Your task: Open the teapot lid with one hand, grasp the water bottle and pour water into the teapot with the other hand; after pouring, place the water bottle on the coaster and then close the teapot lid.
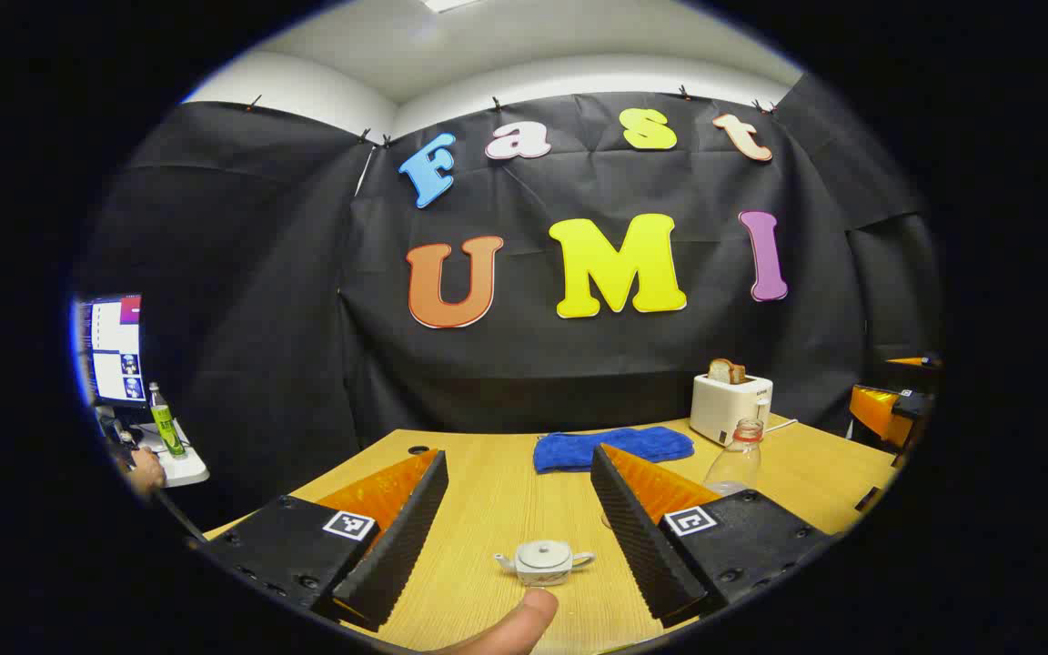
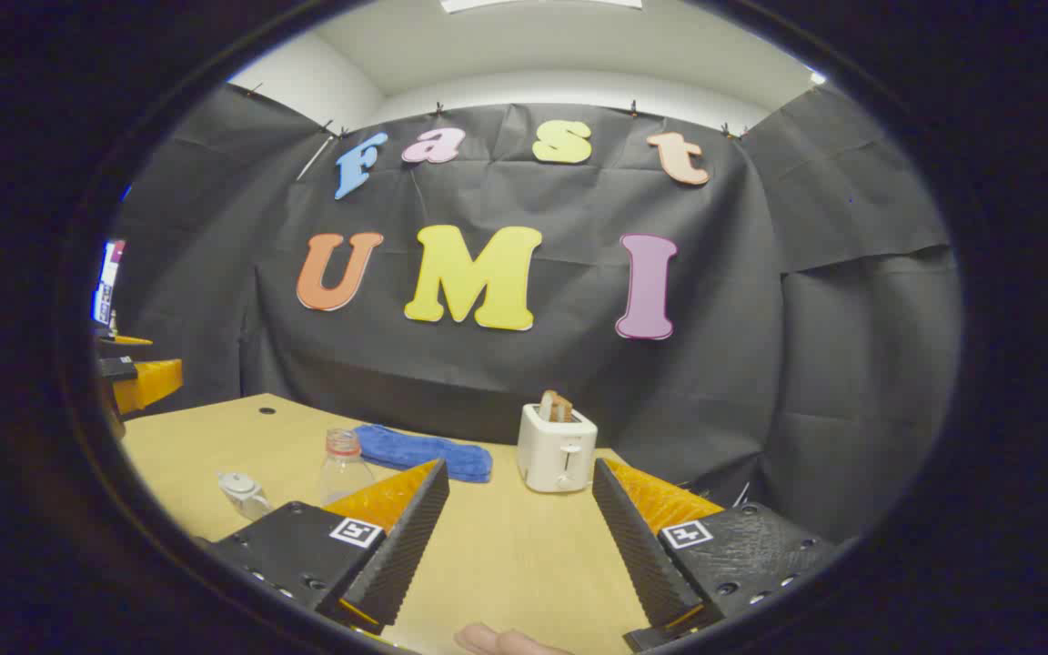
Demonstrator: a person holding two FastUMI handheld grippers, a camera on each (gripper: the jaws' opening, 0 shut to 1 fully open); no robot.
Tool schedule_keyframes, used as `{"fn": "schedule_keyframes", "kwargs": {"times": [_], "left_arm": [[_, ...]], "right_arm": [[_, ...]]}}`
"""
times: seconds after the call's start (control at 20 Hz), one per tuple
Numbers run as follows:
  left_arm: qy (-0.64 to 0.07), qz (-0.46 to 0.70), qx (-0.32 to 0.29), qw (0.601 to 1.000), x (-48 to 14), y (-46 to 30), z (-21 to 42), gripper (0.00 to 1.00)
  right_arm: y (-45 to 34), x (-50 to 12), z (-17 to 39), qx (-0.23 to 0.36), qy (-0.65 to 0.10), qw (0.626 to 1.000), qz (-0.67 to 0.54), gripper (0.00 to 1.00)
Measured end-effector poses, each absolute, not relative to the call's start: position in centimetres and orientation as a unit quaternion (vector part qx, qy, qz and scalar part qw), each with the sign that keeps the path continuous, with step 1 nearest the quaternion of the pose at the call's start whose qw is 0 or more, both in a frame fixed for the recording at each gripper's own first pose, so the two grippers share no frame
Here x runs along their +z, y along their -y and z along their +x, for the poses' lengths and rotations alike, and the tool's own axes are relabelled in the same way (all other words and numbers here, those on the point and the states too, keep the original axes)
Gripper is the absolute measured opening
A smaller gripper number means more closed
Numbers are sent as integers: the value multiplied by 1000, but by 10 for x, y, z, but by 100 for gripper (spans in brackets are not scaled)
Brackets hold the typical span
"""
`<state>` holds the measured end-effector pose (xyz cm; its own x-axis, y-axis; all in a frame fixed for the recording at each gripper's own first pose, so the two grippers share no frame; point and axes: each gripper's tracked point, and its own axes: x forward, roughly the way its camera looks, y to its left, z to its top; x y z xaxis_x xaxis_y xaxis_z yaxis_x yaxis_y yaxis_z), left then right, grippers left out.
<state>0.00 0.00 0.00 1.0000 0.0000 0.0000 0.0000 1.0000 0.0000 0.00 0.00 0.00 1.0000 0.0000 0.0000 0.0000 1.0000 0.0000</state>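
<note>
1. White ceramic teapot (image 1: pixel 544 561), lid on, sits low centre in the left gripper view, between the spread, empty fingers of the left gripper (image 1: pixel 518 537).
2. Clear plastic water bottle (image 1: pixel 735 458) stands right of centre, partly hidden behind a finger.
3. Right gripper (image 2: pixel 517 537) is spread wide over bare wooden table (image 2: pixel 506 546).

lidded white teapot (image 1: pixel 544 561), uncapped bottle (image 1: pixel 735 458) upright
</note>
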Motion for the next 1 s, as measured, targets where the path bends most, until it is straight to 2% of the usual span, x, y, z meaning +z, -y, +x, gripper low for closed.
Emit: {"fn": "schedule_keyframes", "kwargs": {"times": [0.05, 0.1, 0.65, 1.0], "left_arm": [[-4, -1, 2, 1000, -1, 1, -1, 99], [-6, 0, 3, 1000, -2, 1, 0, 99], [-23, 13, -5, 1000, -15, 11, 4, 99], [-35, 3, -16, 999, -24, 16, 10, 99]], "right_arm": [[0, 1, 0, 1, 2, 1000, 4, 98], [-1, 3, -2, 4, 5, 1000, -1, 95], [-2, 4, -2, 7, 14, 999, -33, 98], [3, 1, 2, 3, 7, 1000, -26, 95]]}}
